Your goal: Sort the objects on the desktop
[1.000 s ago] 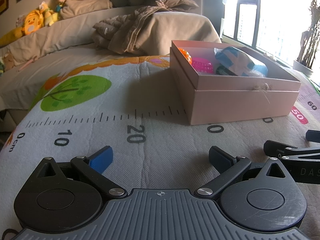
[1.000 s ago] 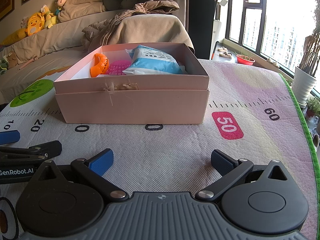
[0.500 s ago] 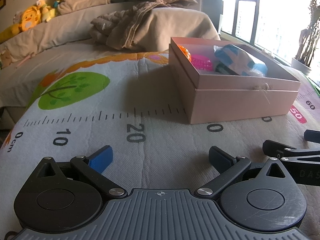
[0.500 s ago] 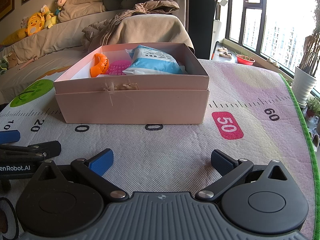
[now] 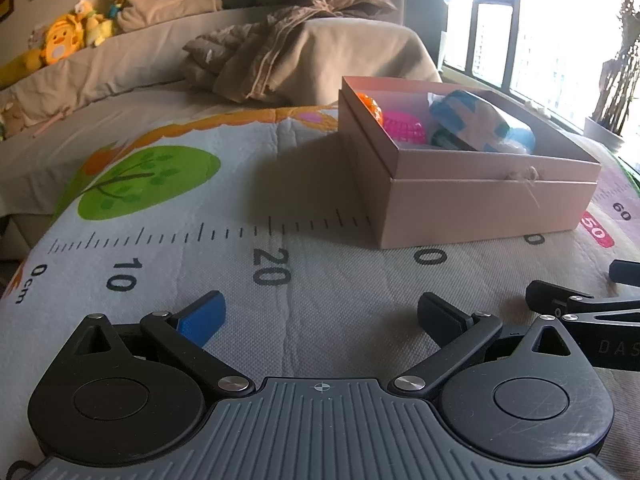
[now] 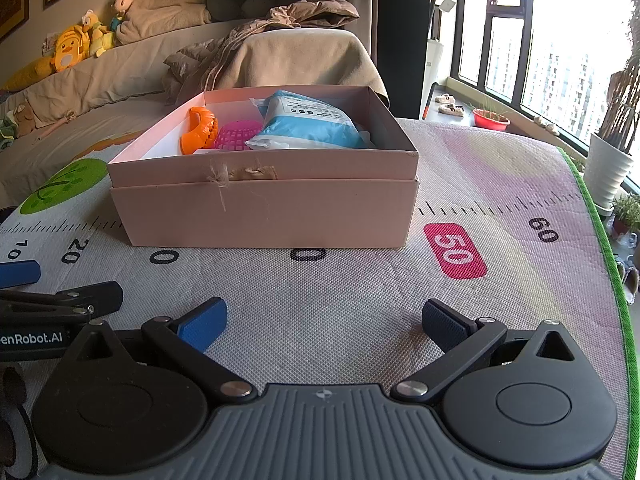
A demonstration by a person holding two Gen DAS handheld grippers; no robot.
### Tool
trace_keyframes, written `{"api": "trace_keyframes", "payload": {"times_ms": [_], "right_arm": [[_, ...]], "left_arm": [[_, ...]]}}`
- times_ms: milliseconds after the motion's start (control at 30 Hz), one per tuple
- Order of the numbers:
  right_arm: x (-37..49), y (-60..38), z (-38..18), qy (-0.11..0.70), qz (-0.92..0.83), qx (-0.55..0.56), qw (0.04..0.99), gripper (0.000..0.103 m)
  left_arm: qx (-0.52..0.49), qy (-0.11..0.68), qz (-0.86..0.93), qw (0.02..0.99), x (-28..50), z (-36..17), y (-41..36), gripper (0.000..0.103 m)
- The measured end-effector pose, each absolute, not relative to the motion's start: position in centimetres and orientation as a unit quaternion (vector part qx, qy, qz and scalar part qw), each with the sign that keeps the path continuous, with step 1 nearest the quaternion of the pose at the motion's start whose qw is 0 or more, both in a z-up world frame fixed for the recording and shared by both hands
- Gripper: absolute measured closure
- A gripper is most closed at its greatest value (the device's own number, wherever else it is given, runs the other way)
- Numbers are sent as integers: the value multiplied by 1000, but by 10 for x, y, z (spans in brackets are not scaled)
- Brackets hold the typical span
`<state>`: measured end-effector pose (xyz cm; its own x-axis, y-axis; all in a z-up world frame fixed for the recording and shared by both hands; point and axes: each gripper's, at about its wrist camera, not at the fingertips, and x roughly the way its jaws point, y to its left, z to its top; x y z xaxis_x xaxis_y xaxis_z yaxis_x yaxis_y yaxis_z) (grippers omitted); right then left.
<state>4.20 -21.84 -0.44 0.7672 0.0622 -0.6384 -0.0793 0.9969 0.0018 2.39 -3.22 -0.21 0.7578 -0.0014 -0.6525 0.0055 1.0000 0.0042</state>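
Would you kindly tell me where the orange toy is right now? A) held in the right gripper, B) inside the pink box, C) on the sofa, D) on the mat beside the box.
B: the orange toy lies inside the pink box, next to a pink mesh ball; both grippers are open and empty.

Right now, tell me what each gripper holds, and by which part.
Nothing. The left gripper and right gripper are both open and empty above the mat.
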Motion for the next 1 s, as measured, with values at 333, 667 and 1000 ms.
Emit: {"api": "trace_keyframes", "payload": {"times_ms": [333, 667, 1000], "right_arm": [[42, -218, -5, 339, 38, -13, 940, 0], [42, -219, -4, 339, 38, -13, 940, 0], [42, -219, -4, 339, 38, -13, 940, 0]], "left_arm": [[3, 348, -2, 938, 24, -2, -32, 0], [3, 348, -2, 938, 24, -2, -32, 0], [3, 348, -4, 937, 24, -2, -31, 0]]}}
